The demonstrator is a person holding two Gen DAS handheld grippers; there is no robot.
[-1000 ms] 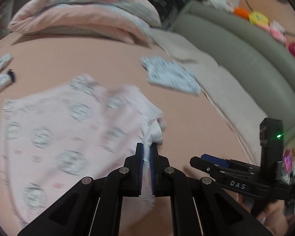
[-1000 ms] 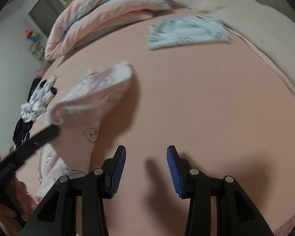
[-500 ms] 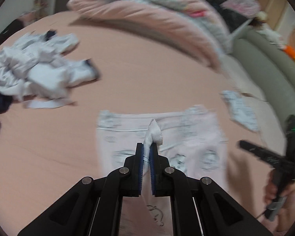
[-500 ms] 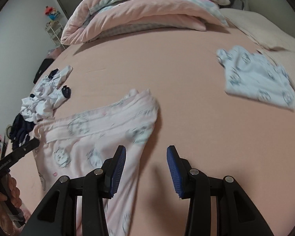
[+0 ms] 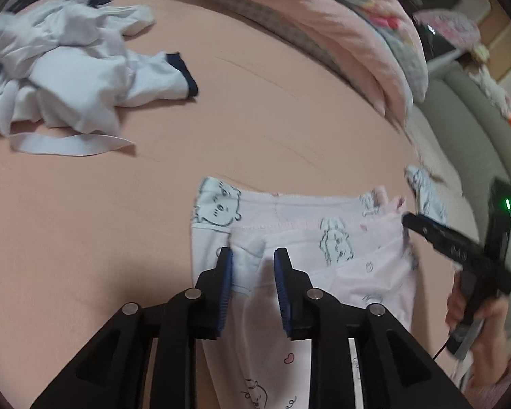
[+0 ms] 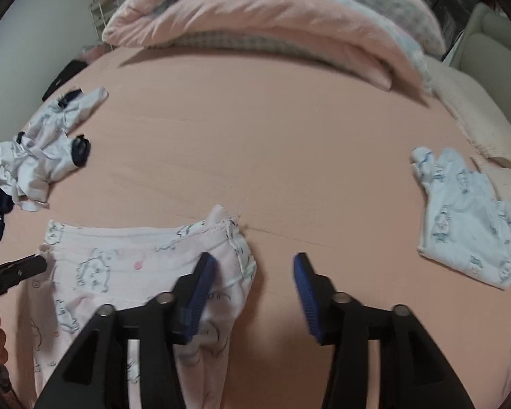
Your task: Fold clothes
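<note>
Pale pink pyjama trousers [image 5: 323, 238] with cartoon prints lie folded over on the peach bed sheet [image 5: 119, 211]. My left gripper [image 5: 253, 272] is open just above the folded edge, and the cloth lies loose between its fingers. My right gripper [image 6: 253, 283] is open too, low over the sheet, its left finger over the trousers' [image 6: 129, 266] right edge. In the left wrist view the right gripper [image 5: 453, 248] shows at the trousers' right side, held by a hand [image 5: 483, 334]. The left gripper's tip [image 6: 13, 272] enters the right wrist view at the left edge.
A crumpled pile of white clothes with dark trim [image 5: 68, 68] lies at the left. A folded light blue garment [image 6: 466, 218] rests on the right. A rolled pink duvet [image 6: 272, 17] fills the bed's far end. A grey-green padded bed edge [image 5: 473, 143] runs along the right.
My left gripper carried the trousers' edge across, laid it down and let go; it was shut on the cloth and is now open. The right gripper stayed open and dropped nearer the trousers.
</note>
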